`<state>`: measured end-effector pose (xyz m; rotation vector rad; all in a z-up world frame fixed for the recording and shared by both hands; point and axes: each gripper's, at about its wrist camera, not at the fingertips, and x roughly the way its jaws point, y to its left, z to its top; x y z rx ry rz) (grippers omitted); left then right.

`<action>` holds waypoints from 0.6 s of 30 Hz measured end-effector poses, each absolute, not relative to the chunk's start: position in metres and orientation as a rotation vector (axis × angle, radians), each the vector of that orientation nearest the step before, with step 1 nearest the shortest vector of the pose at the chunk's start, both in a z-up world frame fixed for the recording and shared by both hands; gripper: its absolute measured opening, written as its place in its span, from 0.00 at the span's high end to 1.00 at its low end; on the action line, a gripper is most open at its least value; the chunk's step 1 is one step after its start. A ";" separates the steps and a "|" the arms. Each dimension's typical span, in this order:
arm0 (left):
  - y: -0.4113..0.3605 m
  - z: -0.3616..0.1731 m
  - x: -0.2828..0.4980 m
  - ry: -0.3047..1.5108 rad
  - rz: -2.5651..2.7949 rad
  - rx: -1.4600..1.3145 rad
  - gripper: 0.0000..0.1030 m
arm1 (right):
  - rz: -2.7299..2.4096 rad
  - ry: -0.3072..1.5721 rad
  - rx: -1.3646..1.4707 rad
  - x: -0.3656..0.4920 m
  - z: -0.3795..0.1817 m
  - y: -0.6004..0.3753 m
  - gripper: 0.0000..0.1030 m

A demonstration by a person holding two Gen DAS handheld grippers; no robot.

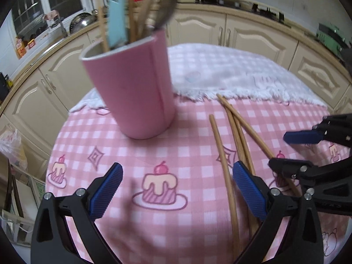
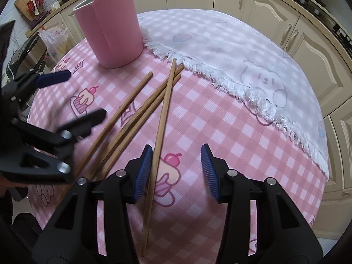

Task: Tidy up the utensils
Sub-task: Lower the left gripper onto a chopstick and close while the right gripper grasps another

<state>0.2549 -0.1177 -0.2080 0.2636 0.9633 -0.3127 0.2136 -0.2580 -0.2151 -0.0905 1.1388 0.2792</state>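
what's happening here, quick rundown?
A person with a handheld gripper in each hand is tidying chopsticks into the pink holder, which already holds utensils. Four wooden chopsticks lie loose on the checked tablecloth. The right gripper is low over them, jaws partly open, with one chopstick lying against its left pad, not yet clamped. The left gripper is open beside the pile, holding nothing.

My left gripper (image 1: 177, 189) and right gripper (image 2: 176, 171) each show black triangular-cutout arms, silver screws, and ribbed blue finger pads (image 1: 105, 192) at lower frame.
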 end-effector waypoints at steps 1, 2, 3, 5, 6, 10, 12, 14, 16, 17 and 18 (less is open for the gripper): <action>-0.119 -0.210 0.257 0.969 -0.312 0.267 0.06 | 0.279 1.142 -0.090 0.220 -0.215 -0.260 0.56; -0.120 -0.211 0.260 0.977 -0.310 0.270 0.06 | 0.273 1.144 -0.095 0.223 -0.215 -0.261 0.56; -0.122 -0.212 0.263 0.988 -0.317 0.273 0.09 | 0.272 1.145 -0.095 0.227 -0.215 -0.261 0.56; -0.125 -0.215 0.268 1.009 -0.336 0.283 0.20 | 0.281 1.148 -0.080 0.233 -0.215 -0.262 0.56; -0.127 -0.215 0.270 1.021 -0.351 0.283 0.24 | 0.285 1.149 -0.082 0.238 -0.215 -0.262 0.56; -0.139 -0.218 0.274 1.048 -0.391 0.315 0.42 | 0.294 1.156 -0.078 0.246 -0.215 -0.257 0.59; -0.144 -0.217 0.276 1.074 -0.430 0.327 0.51 | 0.302 1.164 -0.081 0.254 -0.214 -0.252 0.67; -0.147 -0.216 0.278 1.095 -0.466 0.337 0.62 | 0.299 1.169 -0.110 0.259 -0.215 -0.245 0.70; -0.151 -0.215 0.277 1.102 -0.510 0.353 0.85 | 0.311 1.168 -0.152 0.260 -0.215 -0.236 0.81; -0.152 -0.215 0.276 1.101 -0.519 0.362 0.89 | 0.319 1.168 -0.151 0.260 -0.215 -0.236 0.91; -0.153 -0.215 0.275 1.101 -0.525 0.363 0.93 | 0.329 1.170 -0.136 0.260 -0.214 -0.236 0.93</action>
